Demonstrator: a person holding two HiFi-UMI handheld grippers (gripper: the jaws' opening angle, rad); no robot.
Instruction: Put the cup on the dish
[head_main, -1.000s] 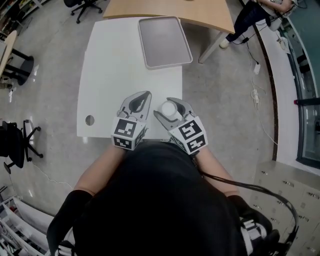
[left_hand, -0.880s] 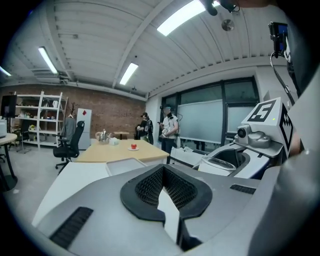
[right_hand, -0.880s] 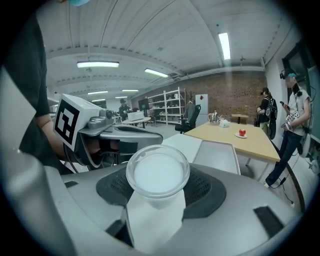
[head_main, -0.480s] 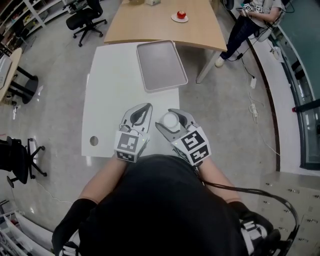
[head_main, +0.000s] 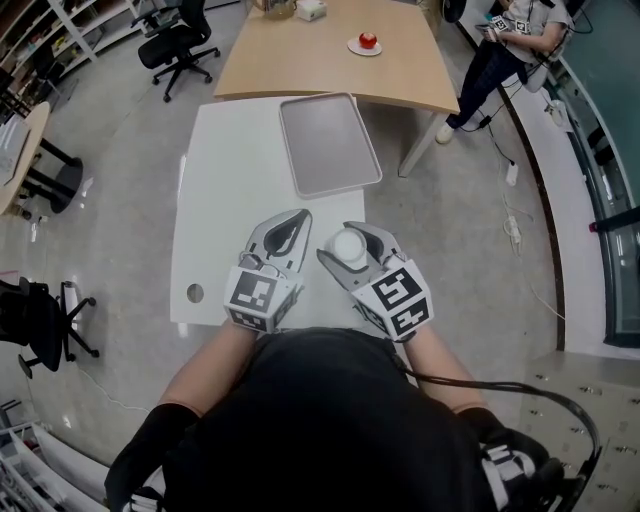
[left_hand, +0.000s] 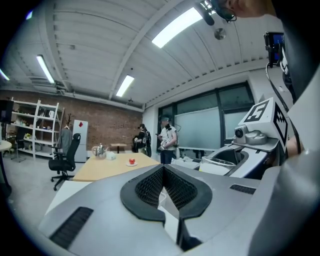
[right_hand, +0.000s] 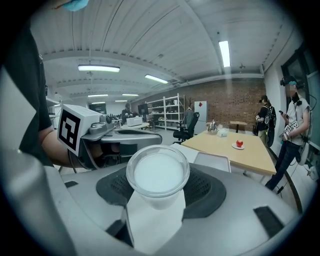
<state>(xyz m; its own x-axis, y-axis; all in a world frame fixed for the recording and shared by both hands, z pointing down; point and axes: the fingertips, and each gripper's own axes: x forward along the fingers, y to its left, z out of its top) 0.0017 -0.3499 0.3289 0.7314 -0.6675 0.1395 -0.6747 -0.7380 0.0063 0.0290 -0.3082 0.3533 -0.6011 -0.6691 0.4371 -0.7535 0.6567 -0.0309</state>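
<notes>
Right gripper (head_main: 352, 235): jaws closed on the cup, one on each side of its wall; we hold it low in the head view, over the near edge of the white worktop
Cup (head_main: 347, 244): translucent white, round rim; in the right gripper view we see its open mouth turned towards the camera, clamped between the dark pads; it is well apart from the dish
Left gripper (head_main: 298, 214): jaws brought together with nothing between them; in its own view we see the two dark ribbed pads meet at the tip; it hangs just beside the right gripper, over the same near edge
Marker cubes: one on each gripper, black-and-white squares facing up, left (head_main: 258, 295) and right (head_main: 402, 300)
White worktop (head_main: 230, 180): rectangular, with a round hole near its left front corner
Tray (head_main: 329, 140): grey, rimmed, lying at the far right end of the white worktop
Wooden worktop (head_main: 290, 60): beyond the white one, curved near edge
Dish (head_main: 358, 48): small and white, on the wooden worktop, far from both grippers
Red fruit (head_main: 368, 40): sits on the dish; we cannot tell its kind
Office chair (head_main: 180, 30): black, on the floor at upper left
Person (head_main: 510, 30): beside the wooden worktop at upper right
</notes>
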